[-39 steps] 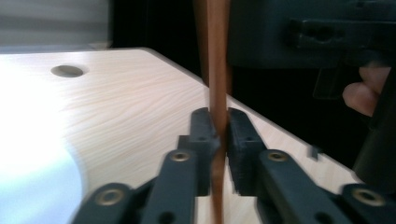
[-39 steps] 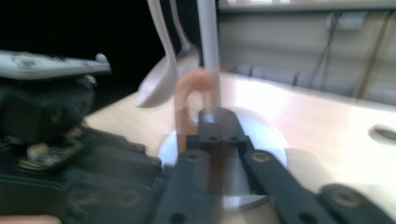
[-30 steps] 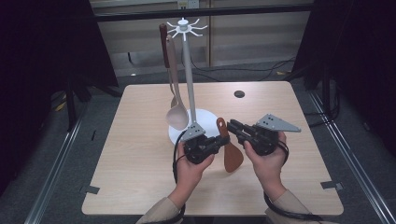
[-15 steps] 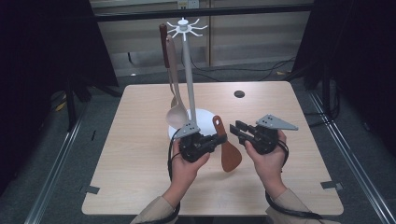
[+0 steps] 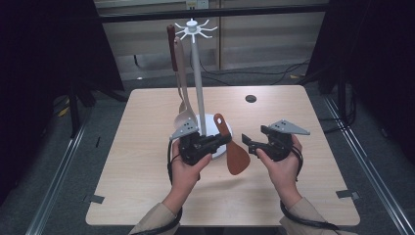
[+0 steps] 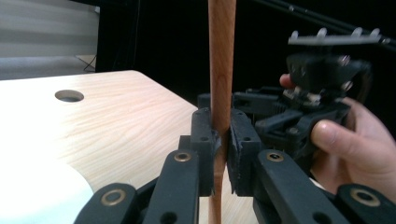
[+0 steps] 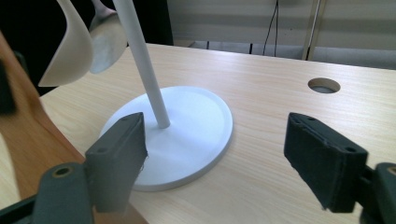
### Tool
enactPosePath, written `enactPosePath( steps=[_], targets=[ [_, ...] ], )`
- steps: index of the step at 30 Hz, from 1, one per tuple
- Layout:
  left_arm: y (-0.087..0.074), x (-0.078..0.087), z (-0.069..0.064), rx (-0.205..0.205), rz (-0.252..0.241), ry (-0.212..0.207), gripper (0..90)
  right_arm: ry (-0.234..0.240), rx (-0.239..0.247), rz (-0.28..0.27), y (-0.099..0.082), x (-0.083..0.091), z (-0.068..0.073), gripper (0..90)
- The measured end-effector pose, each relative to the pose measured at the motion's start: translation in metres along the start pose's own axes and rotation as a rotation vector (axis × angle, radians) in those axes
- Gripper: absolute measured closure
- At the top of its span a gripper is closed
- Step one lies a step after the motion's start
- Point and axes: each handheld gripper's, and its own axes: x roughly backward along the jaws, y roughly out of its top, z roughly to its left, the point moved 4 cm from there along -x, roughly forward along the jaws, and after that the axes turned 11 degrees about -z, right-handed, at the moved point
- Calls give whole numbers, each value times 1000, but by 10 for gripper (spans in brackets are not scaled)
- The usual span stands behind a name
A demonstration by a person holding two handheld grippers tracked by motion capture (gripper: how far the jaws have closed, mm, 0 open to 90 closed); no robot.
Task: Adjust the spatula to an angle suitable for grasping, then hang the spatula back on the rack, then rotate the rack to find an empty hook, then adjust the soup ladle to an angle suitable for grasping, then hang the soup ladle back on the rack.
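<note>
At table centre, just in front of the white stand base [image 5: 211,128], the left gripper [image 5: 221,141] is clamped on the handle of a brown wooden spatula [image 5: 235,152]. In the high view the spatula's long axis runs roughly top-to-bottom w/ a slight lean: rounded handle tip up by the base, broad blade down and toward the person, hanging clear above the tabletop [image 5: 147,171]. Left gripper view: the handle [image 6: 221,70] stands near vertical betw. the two black jaws, both pressed against it at a narrow neck of the wood.

Right gripper [image 5: 248,143] sits just right of the blade, apart from it, jaws spread wide w/ nothing betw. them; in its own view the jaws frame the base [image 7: 187,126] and thin white pole [image 7: 140,60], w/ the spatula's brown edge [image 7: 28,140] at far left.

Stand pole [image 5: 197,78] rises to a ring of hooks [image 5: 194,29]; a pale spoon [image 5: 184,115] and a dark-handled utensil [image 5: 171,44] hang on its left side. Small round hole [image 5: 250,98] in the tabletop, far right of the stand.
</note>
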Motion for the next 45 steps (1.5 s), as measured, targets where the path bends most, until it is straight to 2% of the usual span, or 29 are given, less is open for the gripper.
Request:
enactPosePath(
  steps=[4, 6, 9, 13, 14, 22, 32, 45],
  targets=[
    [7, 3, 1, 7, -22, -1, 826, -14, -2, 16, -3, 0, -5, 145],
    [15, 5, 3, 14, -39, -16, 825, -13, 0, 23, -4, 1, -7, 132],
    [24, 7, 3, 4, -52, -15, 825, -6, -1, 25, -5, 1, -8, 105],
    [33, 9, 2, -5, -67, -32, 826, 2, 8, 25, -5, 1, -9, 95],
    [39, 10, 2, -19, -74, -42, 826, 5, 10, 32, -7, 2, -9, 91],
    [50, 11, 0, -27, -84, -64, 827, 8, 14, 31, -7, 2, -11, 90],
    [64, 16, 3, -32, -111, -60, 828, 5, 16, 48, -9, 2, -14, 90],
    [86, 16, 4, -60, -133, -63, 827, 13, 21, 57, -10, 1, -13, 91]
  ],
)
